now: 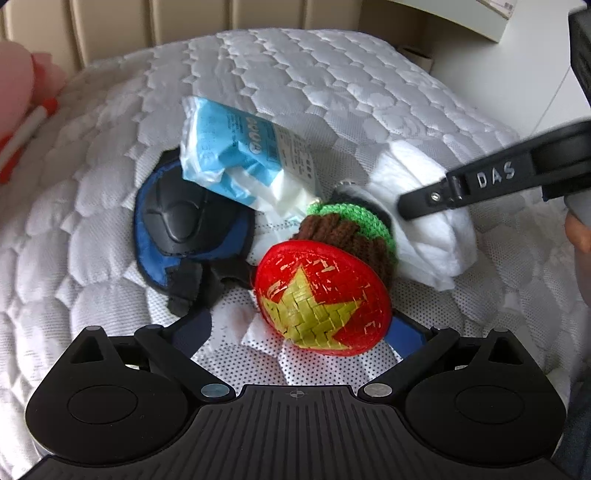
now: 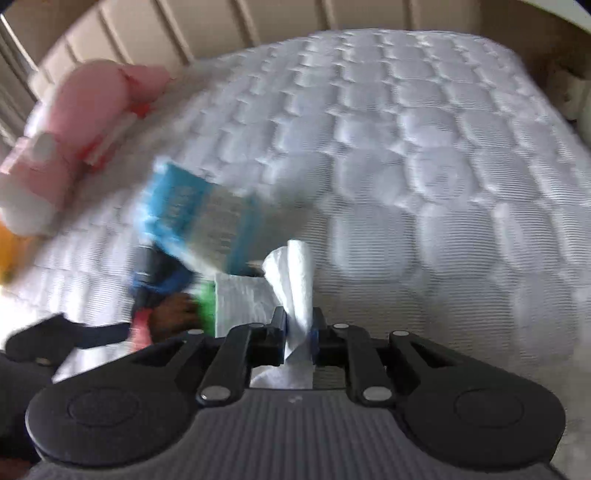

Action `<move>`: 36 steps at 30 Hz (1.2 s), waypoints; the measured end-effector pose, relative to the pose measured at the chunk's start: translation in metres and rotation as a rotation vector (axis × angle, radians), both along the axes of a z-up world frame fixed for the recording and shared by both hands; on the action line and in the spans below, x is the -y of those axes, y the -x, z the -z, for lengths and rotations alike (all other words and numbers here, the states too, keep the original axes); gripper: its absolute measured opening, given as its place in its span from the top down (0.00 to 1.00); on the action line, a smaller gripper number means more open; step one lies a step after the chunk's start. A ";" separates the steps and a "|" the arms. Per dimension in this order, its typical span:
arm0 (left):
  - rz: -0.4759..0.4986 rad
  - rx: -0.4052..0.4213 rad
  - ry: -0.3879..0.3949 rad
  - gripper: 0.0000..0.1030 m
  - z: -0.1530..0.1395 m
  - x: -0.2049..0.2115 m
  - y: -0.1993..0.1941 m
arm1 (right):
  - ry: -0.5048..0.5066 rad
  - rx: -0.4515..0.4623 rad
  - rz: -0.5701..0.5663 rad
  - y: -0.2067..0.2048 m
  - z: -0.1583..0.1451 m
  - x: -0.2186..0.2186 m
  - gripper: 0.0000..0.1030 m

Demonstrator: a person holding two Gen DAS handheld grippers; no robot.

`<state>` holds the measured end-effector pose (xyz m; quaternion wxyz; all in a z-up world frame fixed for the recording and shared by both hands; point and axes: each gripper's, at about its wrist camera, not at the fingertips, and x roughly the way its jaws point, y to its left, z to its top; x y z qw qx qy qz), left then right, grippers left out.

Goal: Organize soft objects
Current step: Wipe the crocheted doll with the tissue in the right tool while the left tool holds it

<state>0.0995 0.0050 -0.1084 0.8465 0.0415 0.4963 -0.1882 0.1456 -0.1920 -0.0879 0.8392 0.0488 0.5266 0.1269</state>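
A heap of soft things lies on a white quilted mattress (image 1: 332, 85). It holds a red woven ball with a yellow star (image 1: 321, 299), a brown and green knitted piece (image 1: 347, 229), a blue and white tissue pack (image 1: 236, 155), a blue and black pad (image 1: 177, 229) and a white wad of tissue (image 1: 424, 236). My left gripper (image 1: 295, 339) is open, with its fingers on either side of the red ball. My right gripper (image 2: 299, 332) is shut on the white tissue (image 2: 295, 273); in the left wrist view its black finger (image 1: 461, 188) reaches in from the right onto the wad.
A pink plush toy (image 2: 74, 140) lies at the mattress's far left by a beige padded headboard (image 2: 221, 22). A white dotted mesh cloth (image 1: 258, 365) sits under the heap. White furniture (image 1: 546, 85) stands at the right. The right wrist view is blurred.
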 end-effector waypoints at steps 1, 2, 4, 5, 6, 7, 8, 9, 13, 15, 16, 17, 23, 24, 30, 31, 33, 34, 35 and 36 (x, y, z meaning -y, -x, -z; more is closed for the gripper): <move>0.004 -0.013 0.036 0.02 0.003 -0.004 -0.003 | 0.012 0.008 0.016 0.000 -0.002 0.003 0.86; 0.001 -0.031 0.093 0.02 0.006 -0.009 -0.006 | -0.004 0.021 0.033 0.000 -0.006 0.007 0.86; -0.033 -0.068 0.212 0.02 0.014 -0.018 -0.016 | -0.057 0.048 0.054 0.001 -0.016 0.014 0.86; -0.045 -0.072 0.243 0.02 0.017 -0.019 -0.021 | -0.078 0.068 0.056 0.003 -0.022 0.015 0.86; -0.044 -0.062 0.254 0.02 0.018 -0.017 -0.024 | -0.093 0.089 0.056 0.005 -0.028 0.016 0.86; -0.024 -0.035 0.244 0.02 0.018 -0.014 -0.024 | -0.098 0.108 0.052 0.007 -0.032 0.016 0.86; -0.003 -0.007 0.232 0.04 0.019 -0.010 -0.025 | -0.101 0.123 0.047 0.010 -0.035 0.016 0.86; 0.021 0.034 0.203 0.22 0.018 -0.004 -0.023 | -0.107 0.130 0.043 0.011 -0.037 0.017 0.86; 0.176 0.264 -0.011 0.24 0.007 0.018 -0.003 | -0.104 0.153 0.060 0.012 -0.040 0.023 0.86; 0.293 0.507 -0.244 0.24 0.007 0.036 0.020 | -0.079 0.181 0.066 0.011 -0.042 0.022 0.86; 0.355 0.630 -0.363 0.24 0.009 0.044 0.033 | -0.075 0.202 0.066 0.012 -0.044 0.021 0.86; 0.389 0.685 -0.410 0.24 0.013 0.048 0.040 | -0.091 0.220 0.058 0.013 -0.046 0.020 0.86; 0.514 0.656 -0.430 0.22 0.030 0.064 0.062 | -0.321 0.140 -0.100 0.013 -0.041 -0.008 0.86; 0.514 0.648 -0.430 0.21 0.031 0.065 0.063 | -0.292 0.115 -0.118 0.012 -0.036 -0.014 0.86; 0.421 0.499 -0.277 0.14 0.016 0.056 0.052 | -0.168 0.064 -0.055 0.006 -0.020 -0.010 0.86; 0.396 0.472 -0.248 0.13 0.013 0.054 0.050 | -0.161 0.062 -0.031 0.005 -0.020 -0.005 0.86; 0.349 0.422 -0.204 0.12 0.009 0.052 0.046 | -0.114 0.071 -0.004 0.008 -0.021 0.003 0.86; 0.330 0.403 -0.187 0.12 0.007 0.051 0.044 | -0.095 0.072 0.004 0.009 -0.020 0.006 0.86; 0.311 0.383 -0.170 0.12 0.005 0.050 0.042 | -0.092 0.066 0.009 0.008 -0.020 0.008 0.86; 0.297 0.369 -0.150 0.12 0.004 0.048 0.041 | -0.094 0.061 0.013 0.008 -0.019 0.009 0.86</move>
